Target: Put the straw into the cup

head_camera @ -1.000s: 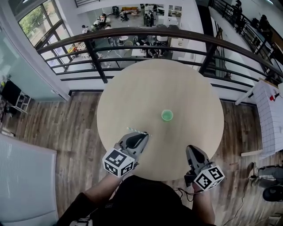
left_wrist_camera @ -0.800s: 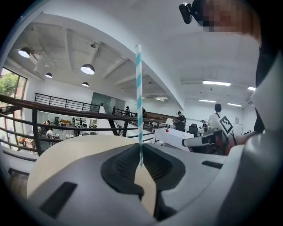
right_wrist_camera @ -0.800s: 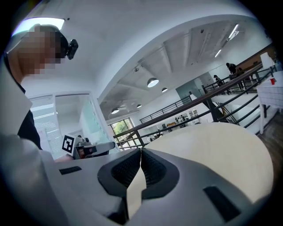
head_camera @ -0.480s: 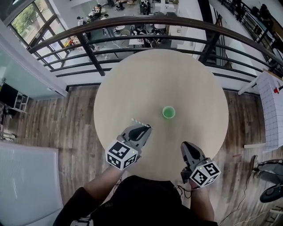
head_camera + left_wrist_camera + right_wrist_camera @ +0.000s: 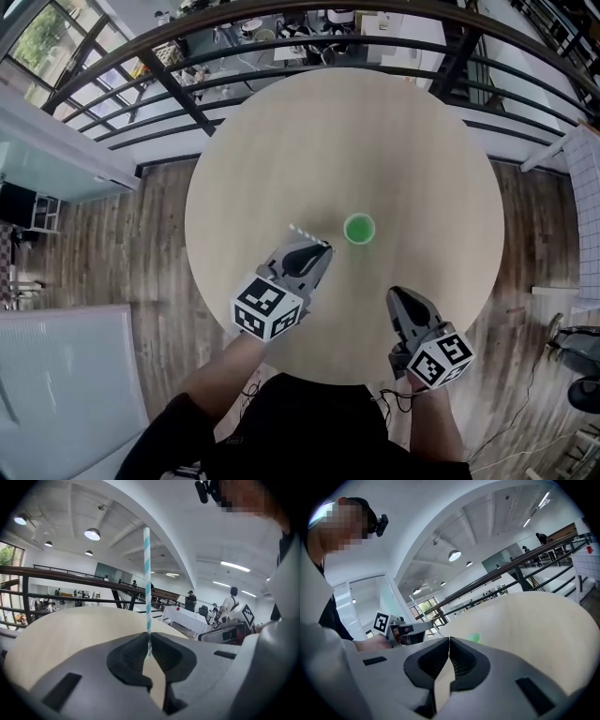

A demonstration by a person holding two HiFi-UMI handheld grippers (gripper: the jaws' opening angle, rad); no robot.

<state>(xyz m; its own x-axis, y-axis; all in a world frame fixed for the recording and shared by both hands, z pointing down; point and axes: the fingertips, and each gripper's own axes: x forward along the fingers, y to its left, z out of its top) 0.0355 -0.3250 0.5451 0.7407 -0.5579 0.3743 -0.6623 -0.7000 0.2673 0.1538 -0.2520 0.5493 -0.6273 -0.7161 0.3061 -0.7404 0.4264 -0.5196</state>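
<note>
A small green cup (image 5: pixel 359 229) stands upright near the middle of the round wooden table (image 5: pixel 394 122); in the right gripper view the cup (image 5: pixel 474 638) peeks over the jaws. My left gripper (image 5: pixel 322 251) is shut on a striped blue-and-white straw (image 5: pixel 305 232), just left of the cup. In the left gripper view the straw (image 5: pixel 147 588) rises straight up from the closed jaw tips (image 5: pixel 148 654). My right gripper (image 5: pixel 396 298) hovers over the table's near edge, below and right of the cup, shut with nothing in it (image 5: pixel 449 641).
A dark metal railing (image 5: pixel 309 37) curves behind the table, with a lower floor beyond it. Wooden flooring (image 5: pixel 122 244) surrounds the table. A white gridded surface (image 5: pixel 586 216) stands at the far right. The person's dark-clothed torso (image 5: pixel 300 431) fills the bottom.
Both grippers have come lower and moved forward over the table. The left one carried the straw closer to the cup. The table now looms larger in the head view.
</note>
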